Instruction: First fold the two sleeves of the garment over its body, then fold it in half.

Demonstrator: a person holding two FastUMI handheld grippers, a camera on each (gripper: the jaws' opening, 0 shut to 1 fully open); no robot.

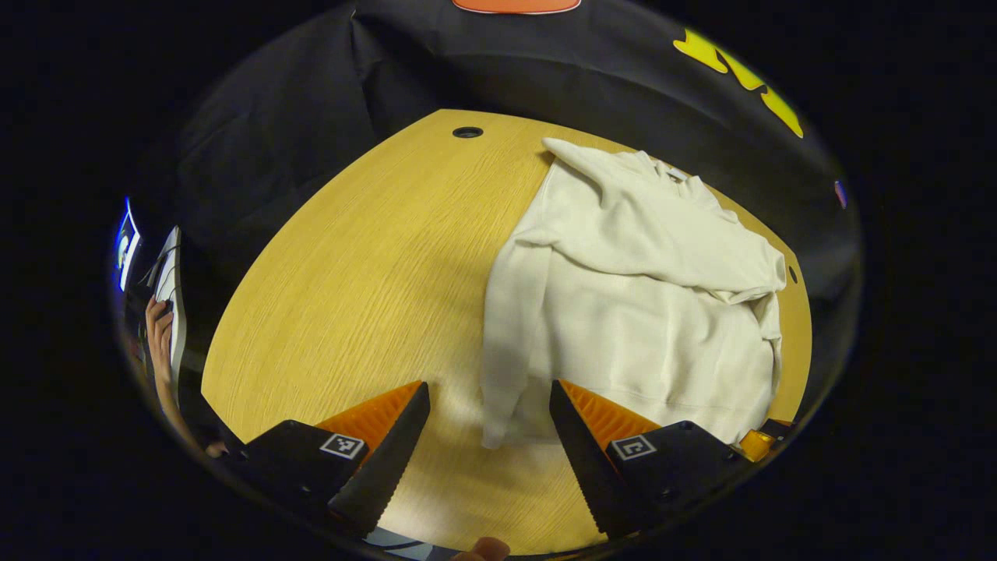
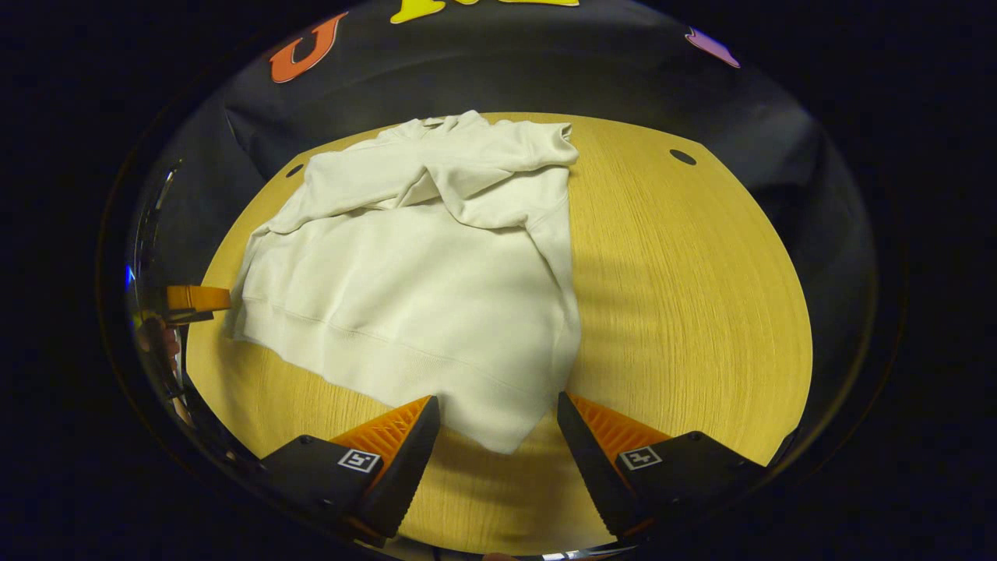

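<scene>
Garment [image 2: 420, 288] | lay centre-frame on table [image 2: 685, 296], both sleeves over body | my left gripper [image 1: 489, 436] and right gripper [image 2: 498, 444] gaped empty | judged: halving fold remained, hem to collar.

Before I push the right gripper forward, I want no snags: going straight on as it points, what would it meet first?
Probably the near hem corner of the white sweatshirt, lying between the open right gripper fingers on the wooden table; height above it is unclear.
</scene>
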